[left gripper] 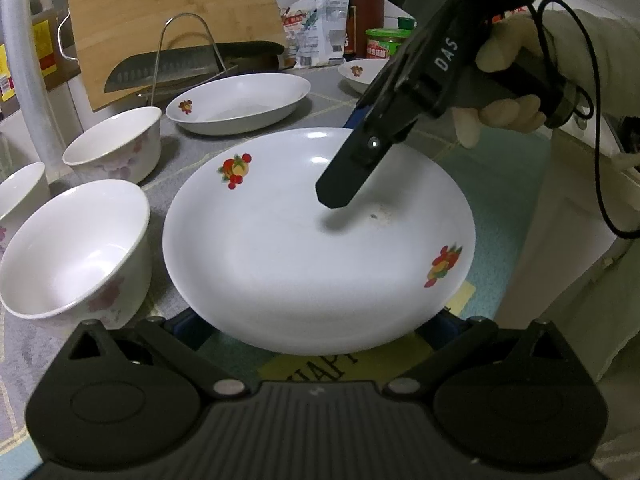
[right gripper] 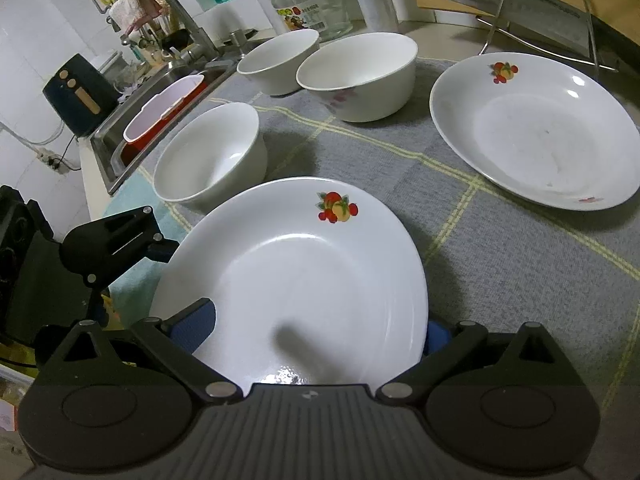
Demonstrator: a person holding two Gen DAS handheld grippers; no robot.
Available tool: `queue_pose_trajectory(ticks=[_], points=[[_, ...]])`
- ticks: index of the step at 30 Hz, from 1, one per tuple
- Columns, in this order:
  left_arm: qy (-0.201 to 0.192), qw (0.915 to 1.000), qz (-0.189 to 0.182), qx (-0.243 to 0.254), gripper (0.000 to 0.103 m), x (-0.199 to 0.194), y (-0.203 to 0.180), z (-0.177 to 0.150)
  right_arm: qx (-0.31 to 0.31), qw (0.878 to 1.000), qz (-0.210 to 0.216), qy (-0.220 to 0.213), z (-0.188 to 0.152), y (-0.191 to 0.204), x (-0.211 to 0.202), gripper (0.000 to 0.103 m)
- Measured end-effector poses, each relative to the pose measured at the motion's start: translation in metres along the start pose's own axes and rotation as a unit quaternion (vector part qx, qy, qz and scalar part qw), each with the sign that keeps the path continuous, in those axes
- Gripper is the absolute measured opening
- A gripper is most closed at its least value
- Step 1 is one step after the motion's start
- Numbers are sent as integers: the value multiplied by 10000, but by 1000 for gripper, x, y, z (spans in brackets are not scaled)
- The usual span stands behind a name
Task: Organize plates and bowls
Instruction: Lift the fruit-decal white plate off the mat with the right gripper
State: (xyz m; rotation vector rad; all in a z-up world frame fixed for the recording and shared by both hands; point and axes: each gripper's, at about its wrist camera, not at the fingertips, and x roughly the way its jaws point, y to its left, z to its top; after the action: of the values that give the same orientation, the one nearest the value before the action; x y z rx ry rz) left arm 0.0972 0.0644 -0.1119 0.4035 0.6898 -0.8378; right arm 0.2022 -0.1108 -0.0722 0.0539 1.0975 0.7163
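Both tongs (left gripper: 316, 322) grip plate (left gripper: 304, 248) (white).

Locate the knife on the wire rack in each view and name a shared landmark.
Left wrist: knife upper left, before the cutting board.
Right wrist: knife top right, on the wire rack.
Shared landmark: the empty fruit-print plate lying just before it.

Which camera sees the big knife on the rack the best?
The left wrist view. There the knife shows nearly whole, blade and dark handle, lying across the wire rack in front of the cutting board. The right wrist view catches only its blade at the top edge, partly behind the rack.
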Motion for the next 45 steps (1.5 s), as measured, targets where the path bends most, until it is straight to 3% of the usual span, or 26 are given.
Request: queue_pose_trajectory(ticks=[22,45], points=[[77,9997,111,-179,103,-6,-19,17,-371,9992,169,34,-5,-3,-27,103],[41,9999,98,-85,103,21,-56,61,-429,9989,115,-121,-24,-48,-84,103]])
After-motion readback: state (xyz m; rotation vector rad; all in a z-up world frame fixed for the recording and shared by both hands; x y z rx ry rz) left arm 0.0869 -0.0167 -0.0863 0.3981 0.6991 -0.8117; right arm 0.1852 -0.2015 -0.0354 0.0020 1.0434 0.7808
